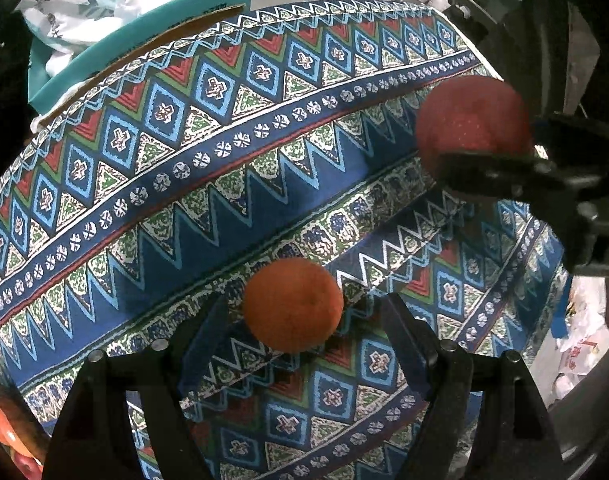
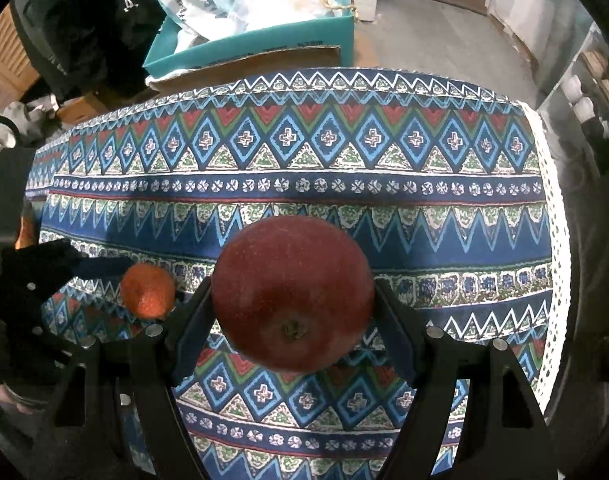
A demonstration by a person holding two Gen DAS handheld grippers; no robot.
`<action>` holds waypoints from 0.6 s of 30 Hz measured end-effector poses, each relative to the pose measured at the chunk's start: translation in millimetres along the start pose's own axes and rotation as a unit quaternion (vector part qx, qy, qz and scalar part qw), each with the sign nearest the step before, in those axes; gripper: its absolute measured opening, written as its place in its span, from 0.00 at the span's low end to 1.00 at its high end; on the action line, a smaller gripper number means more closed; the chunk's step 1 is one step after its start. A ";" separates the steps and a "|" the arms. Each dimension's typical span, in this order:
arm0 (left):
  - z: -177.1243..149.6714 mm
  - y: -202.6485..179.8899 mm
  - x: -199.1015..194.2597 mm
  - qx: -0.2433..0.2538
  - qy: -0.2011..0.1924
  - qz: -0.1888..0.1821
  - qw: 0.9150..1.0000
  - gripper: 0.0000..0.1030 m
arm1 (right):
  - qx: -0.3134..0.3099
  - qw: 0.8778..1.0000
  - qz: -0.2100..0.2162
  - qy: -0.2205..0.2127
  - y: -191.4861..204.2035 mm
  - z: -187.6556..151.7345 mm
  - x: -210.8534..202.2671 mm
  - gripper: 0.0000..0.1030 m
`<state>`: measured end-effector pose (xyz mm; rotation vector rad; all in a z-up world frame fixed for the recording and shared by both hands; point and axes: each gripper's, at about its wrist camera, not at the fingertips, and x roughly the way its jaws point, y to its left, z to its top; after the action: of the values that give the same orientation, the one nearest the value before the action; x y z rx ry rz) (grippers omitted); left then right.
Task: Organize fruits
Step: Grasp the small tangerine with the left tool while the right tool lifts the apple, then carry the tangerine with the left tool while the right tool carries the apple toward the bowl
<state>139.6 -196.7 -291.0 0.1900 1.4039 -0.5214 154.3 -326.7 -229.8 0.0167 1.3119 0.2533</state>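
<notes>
While the right claw (image 2: 292,300) grips the red apple (image 2: 292,294) above the patterned tabletop (image 2: 344,184), the left claw (image 1: 304,320) is spread around the orange (image 1: 292,304); whether its fingers touch is unclear; more fruit (image 1: 8,436) is cut off at lower left.

The orange (image 2: 147,290) is lying on the tablecloth (image 2: 296,184) just left of the apple (image 2: 292,294); the box (image 2: 260,46) is sitting behind the apple.

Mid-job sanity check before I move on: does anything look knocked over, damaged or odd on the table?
Nothing stands out. The red apple sits whole between the right hand-held gripper fingers, the orange between the left hand-held gripper fingers, and the patterned tablecloth lies flat with no spills.
</notes>
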 end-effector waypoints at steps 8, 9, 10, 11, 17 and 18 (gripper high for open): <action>0.8 -4.0 8.7 0.015 -0.003 0.003 1.000 0.47 | -0.003 1.000 0.003 0.002 3.1 4.9 3.8 0.74; 0.1 -3.4 8.5 0.015 -0.005 0.005 1.000 0.47 | -0.005 1.000 0.002 0.003 3.9 5.3 4.3 0.74; -1.4 1.3 5.7 0.016 -0.009 0.011 1.000 0.47 | -0.006 1.000 0.001 0.003 4.6 5.5 4.3 0.74; -2.6 4.3 2.8 0.017 -0.012 0.015 1.000 0.47 | -0.009 1.000 0.001 0.002 5.8 5.8 4.7 0.74; -7.3 15.9 -15.6 0.013 -0.027 0.014 0.999 0.46 | -0.021 1.000 0.001 -0.006 14.5 6.9 -0.8 0.74; -7.8 17.1 -19.8 0.012 -0.032 0.015 0.999 0.46 | -0.023 1.000 0.002 -0.009 16.3 7.4 -3.3 0.74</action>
<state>138.9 -173.8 -276.2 0.2125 1.3313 -0.5156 157.8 -310.4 -222.1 -0.0184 1.2874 0.2860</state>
